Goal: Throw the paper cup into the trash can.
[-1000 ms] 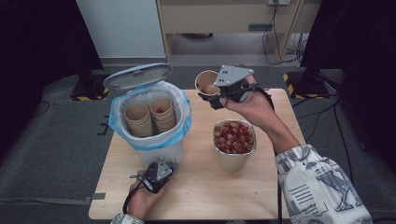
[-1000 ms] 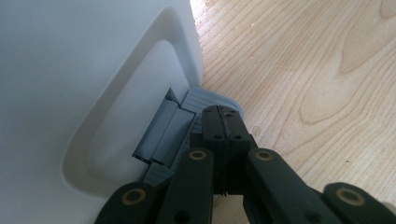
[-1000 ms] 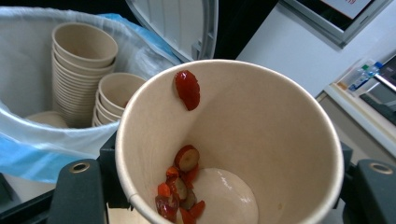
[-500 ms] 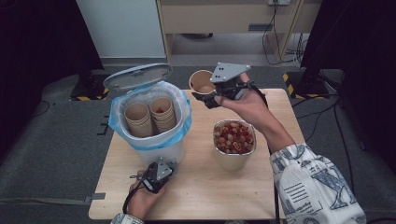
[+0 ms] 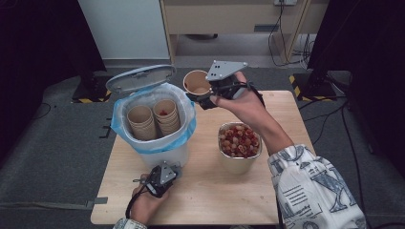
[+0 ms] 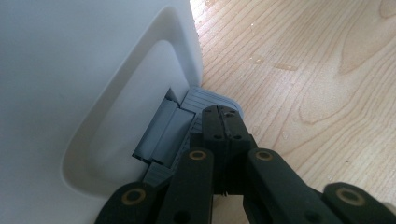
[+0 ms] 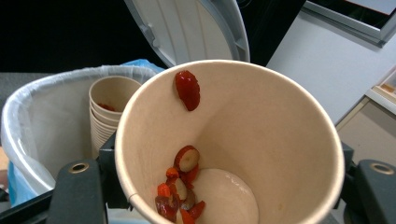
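The left gripper [image 5: 161,175], its fingers clenched on nothing, presses the pedal [image 6: 205,100] at the foot of the bin [image 5: 153,119]. Just right of the bin's rim, the right gripper [image 5: 205,98] grasps a paper cup [image 5: 197,82] holding fruit scraps [image 7: 180,189]. If the pedal slips, the lid [image 5: 141,78] could drop onto the cup; tipping early would spill scraps on the surface [image 5: 205,191].

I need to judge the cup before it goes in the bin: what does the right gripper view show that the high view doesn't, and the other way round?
Right gripper view alone: inside the held paper cup, a few red fruit slices at the bottom and one piece stuck to its wall.
High view alone: the left gripper low at the bin's front, and the bowl of fruit on the table.
Both: the right gripper shut on the cup, the lined bin with its lid up, and stacked cups inside.
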Available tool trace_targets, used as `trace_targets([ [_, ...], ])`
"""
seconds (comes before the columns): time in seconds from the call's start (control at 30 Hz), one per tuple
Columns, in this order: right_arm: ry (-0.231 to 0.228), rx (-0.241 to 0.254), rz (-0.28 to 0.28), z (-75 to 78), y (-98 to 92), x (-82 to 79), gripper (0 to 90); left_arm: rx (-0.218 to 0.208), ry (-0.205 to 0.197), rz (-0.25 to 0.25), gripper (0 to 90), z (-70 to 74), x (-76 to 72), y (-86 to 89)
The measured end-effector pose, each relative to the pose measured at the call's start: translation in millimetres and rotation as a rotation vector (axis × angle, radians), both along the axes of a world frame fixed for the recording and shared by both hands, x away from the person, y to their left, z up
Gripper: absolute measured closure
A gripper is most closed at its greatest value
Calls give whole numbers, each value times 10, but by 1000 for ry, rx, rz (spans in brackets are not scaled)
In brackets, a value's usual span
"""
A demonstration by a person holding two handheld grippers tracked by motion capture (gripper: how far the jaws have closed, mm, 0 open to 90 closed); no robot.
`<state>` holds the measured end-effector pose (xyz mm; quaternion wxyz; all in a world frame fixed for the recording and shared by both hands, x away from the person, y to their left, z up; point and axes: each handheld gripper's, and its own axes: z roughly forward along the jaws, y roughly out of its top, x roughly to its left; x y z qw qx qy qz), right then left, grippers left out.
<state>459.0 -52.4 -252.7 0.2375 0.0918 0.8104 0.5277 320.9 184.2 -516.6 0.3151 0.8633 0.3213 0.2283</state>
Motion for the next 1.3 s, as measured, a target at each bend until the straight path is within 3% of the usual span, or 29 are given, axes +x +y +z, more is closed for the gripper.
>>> trace_targets([
  [0.77,52,65,64,-11,306,-21,281,-2,2,0,898,0,2,2],
  [1.3,78,77,101,-89,535,-41,281,0,1,1,898,0,1,-1],
])
